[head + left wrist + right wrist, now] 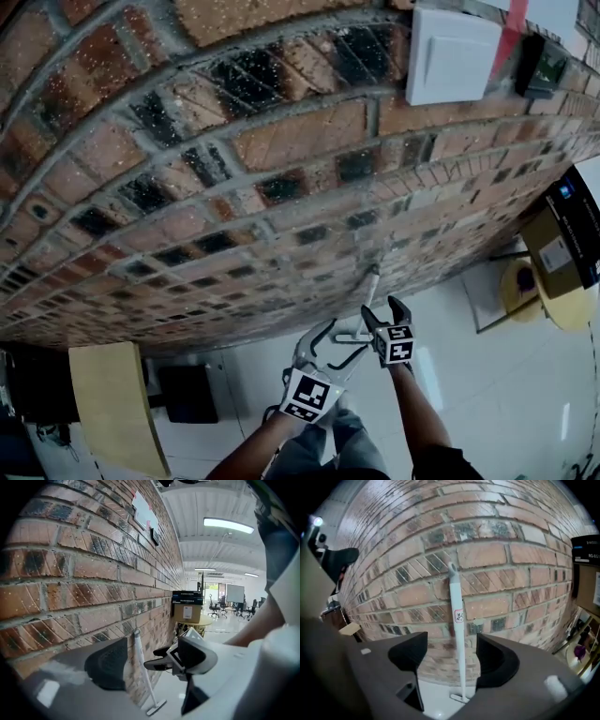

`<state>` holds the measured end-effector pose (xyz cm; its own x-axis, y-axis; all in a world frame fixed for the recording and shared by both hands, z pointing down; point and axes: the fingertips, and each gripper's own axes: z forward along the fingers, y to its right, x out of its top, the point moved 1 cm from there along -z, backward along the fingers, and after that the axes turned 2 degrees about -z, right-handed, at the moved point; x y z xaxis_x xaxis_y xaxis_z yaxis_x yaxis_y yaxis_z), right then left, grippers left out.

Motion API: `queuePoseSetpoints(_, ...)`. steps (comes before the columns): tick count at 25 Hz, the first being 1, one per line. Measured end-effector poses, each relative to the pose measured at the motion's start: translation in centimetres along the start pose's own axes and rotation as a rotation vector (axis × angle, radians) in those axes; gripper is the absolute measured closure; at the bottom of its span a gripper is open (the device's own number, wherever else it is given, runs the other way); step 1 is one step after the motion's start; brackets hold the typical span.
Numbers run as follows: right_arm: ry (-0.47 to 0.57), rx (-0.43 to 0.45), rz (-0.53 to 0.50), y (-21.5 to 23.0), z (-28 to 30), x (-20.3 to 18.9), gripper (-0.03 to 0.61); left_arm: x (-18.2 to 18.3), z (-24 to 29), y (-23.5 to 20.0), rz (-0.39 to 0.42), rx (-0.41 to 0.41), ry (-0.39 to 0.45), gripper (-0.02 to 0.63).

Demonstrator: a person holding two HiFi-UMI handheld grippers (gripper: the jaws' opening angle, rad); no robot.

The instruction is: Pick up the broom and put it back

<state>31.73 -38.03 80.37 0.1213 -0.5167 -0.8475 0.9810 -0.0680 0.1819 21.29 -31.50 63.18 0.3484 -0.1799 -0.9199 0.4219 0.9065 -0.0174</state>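
The left gripper (153, 658) and the right gripper (451, 645) are being held side by side, both with jaws standing apart and gripping nothing. Beyond them, the slim white long-handled broom (456, 620) is showing in the gap between the right gripper's jaws, clear of both pads. It is leaning near-upright against the red-brown brick wall (281, 159), its head resting on the pale glossy floor (487, 375).

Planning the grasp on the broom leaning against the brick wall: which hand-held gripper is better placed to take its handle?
Likely right. The right hand-held gripper has the broom handle centred in the gap of its open jaws. The left hand-held gripper sees it off-centre, by one jaw.
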Motion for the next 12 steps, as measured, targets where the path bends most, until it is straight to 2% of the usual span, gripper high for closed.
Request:
queuePoseSetpoints(7, -0.08, -0.045, 0.073, 1.9, 4.8, -1.4, 0.304, -1.5, -2.9, -2.7, -0.07, 0.078, -0.01, 0.278)
queuePoseSetpoints(9, -0.089, -0.066, 0.099, 2.1, 5.5, -1.3, 0.368, -2.0, -3.7, -3.6, -0.078, 0.097, -0.014, 0.278)
queuePoseSetpoints(10, -0.088, -0.074, 0.104, 2.1, 5.7, -1.2, 0.473, -2.1, -4.0, -3.9, -0.081, 0.104, -0.012, 0.278)
queuePoseSetpoints(12, -0.102, -0.074, 0.067, 1.4, 5.4, -1.1, 0.482, -2.5, -4.9, -4.3, -0.091, 0.115, -0.009, 0.278)
